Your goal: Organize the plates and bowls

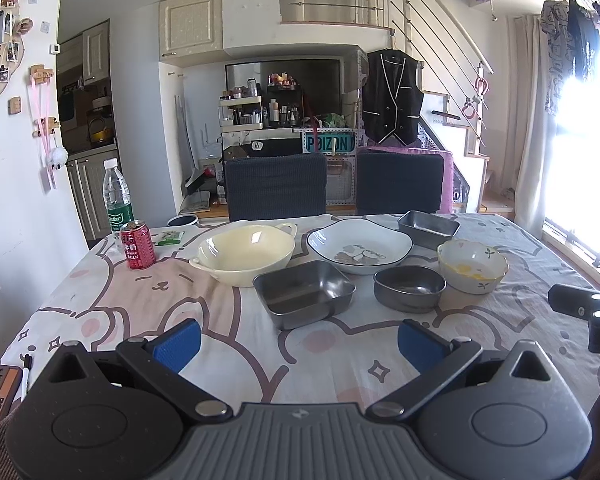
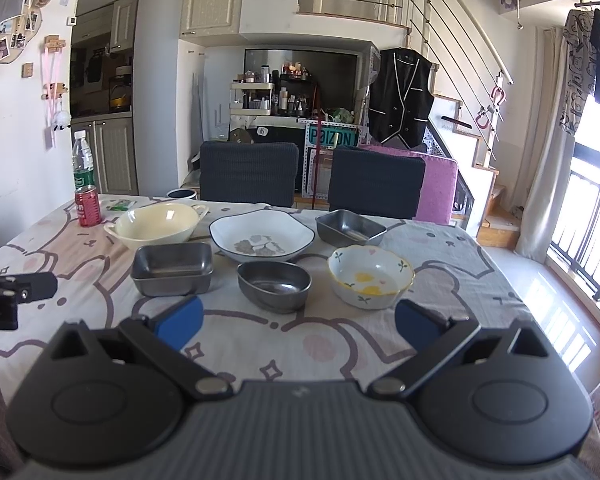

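Left claw (image 1: 298, 344) and right claw (image 2: 298, 322) both hovered wide open, empty, over desk w/ cartoon-print cloth (image 2: 340, 344). Six dishes sat mid-desk: cream two-handled bowl (image 1: 246, 254), white dark-rimmed plate (image 1: 359, 245), two square steel trays (image 1: 304, 293) (image 1: 428, 229), oval steel bowl (image 1: 409, 287), white scalloped floral bowl (image 1: 473, 266). Red can (image 1: 137, 244) far left.

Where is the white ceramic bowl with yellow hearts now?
The white ceramic bowl with yellow hearts sits right of the oval metal bowl, in front of the far rectangular metal tray.
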Motion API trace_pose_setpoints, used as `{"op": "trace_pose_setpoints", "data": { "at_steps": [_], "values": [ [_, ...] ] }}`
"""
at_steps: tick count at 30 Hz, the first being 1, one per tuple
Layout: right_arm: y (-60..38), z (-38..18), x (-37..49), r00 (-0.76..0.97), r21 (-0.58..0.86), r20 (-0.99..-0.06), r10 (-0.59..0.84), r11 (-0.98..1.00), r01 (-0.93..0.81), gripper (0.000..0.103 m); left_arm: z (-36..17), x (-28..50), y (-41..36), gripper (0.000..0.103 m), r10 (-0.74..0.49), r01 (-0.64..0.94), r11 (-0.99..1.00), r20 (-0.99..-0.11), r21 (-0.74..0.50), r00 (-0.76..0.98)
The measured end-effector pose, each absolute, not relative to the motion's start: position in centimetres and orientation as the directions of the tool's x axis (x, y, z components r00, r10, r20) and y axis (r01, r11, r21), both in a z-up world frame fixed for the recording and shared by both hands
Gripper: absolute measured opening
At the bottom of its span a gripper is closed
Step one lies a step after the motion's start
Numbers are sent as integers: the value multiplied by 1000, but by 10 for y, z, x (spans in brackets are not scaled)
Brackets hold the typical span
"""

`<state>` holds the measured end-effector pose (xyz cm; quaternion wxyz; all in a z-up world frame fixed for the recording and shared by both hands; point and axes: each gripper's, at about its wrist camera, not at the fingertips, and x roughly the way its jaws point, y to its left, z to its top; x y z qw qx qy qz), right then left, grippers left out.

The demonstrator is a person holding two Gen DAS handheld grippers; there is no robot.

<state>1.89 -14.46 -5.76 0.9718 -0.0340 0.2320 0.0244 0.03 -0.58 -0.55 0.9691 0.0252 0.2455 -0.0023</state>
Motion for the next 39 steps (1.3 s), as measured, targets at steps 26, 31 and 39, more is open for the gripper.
{"op": "trace_pose_setpoints", "data": {
  "at_steps": [26, 31, 39],
  "values": [
    [-146, -58, 19, 888, -56, -458, 34, 996, -67, 103, -6, -1, -8, 103, 9, 17, 999, -478, 48, 879],
    [-146, -59, 19, 887, -58, -460, 35, 996, -69, 103, -6, -1, -8, 103, 9, 16, 999, -478, 48, 879],
    [-146, -59, 20, 887, -58, -460, 34, 996, -69, 103, -6, -1, -8, 103, 9, 16, 999, -478, 48, 878]
  ]
}}
